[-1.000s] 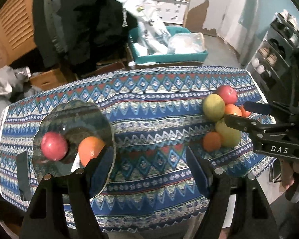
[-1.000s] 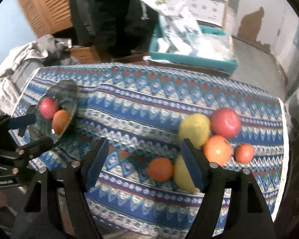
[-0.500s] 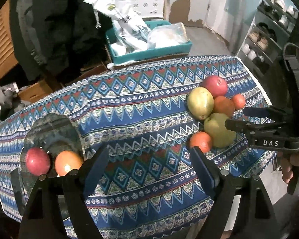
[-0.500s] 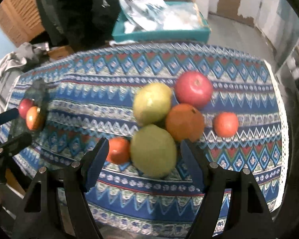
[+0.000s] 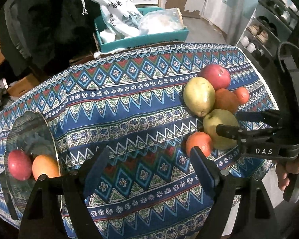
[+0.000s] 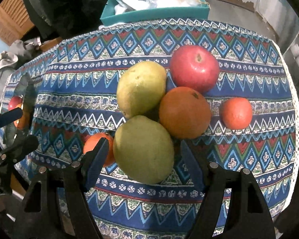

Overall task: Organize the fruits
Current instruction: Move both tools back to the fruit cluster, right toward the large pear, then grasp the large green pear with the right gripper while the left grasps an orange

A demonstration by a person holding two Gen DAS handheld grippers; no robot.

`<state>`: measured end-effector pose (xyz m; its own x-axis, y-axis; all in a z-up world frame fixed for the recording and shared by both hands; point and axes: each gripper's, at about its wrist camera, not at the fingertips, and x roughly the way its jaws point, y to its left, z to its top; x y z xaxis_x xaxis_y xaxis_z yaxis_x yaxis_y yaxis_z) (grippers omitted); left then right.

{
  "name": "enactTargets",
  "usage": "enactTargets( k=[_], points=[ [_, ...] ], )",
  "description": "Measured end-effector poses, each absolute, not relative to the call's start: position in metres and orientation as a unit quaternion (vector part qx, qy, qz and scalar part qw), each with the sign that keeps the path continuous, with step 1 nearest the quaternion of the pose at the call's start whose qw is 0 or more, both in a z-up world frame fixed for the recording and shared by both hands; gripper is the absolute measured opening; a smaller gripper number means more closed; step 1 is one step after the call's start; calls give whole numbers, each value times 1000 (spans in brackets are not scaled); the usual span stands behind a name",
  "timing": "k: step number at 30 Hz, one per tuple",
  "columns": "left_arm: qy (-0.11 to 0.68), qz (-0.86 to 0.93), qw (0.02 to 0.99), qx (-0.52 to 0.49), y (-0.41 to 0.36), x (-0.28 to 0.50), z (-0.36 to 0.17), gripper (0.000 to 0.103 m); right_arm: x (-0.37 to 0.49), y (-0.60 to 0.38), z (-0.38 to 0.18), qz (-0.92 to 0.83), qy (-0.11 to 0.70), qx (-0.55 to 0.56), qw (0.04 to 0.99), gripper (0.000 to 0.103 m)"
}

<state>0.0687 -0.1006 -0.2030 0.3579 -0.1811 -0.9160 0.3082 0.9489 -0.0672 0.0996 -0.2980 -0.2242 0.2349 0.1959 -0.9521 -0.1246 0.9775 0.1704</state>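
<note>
Right wrist view: right gripper [image 6: 139,159] spread around near green pear [image 6: 143,149], should close centered, avoiding small orange [image 6: 97,147] beside pear.

Black tongs [image 5: 149,165], blue pads, silver screws, "DAS" lettering

small orange [image 6: 97,145]: half behind tongs finger | glass plate [image 5: 20,203]: edge-cropped
</note>
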Motion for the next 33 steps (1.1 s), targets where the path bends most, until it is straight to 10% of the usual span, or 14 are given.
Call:
enactTargets(
  k=[33],
  points=[
    [568, -203, 791, 100, -163, 67, -235, 85, 83, -313, -241, 94, 621, 40, 777, 72]
  ],
)
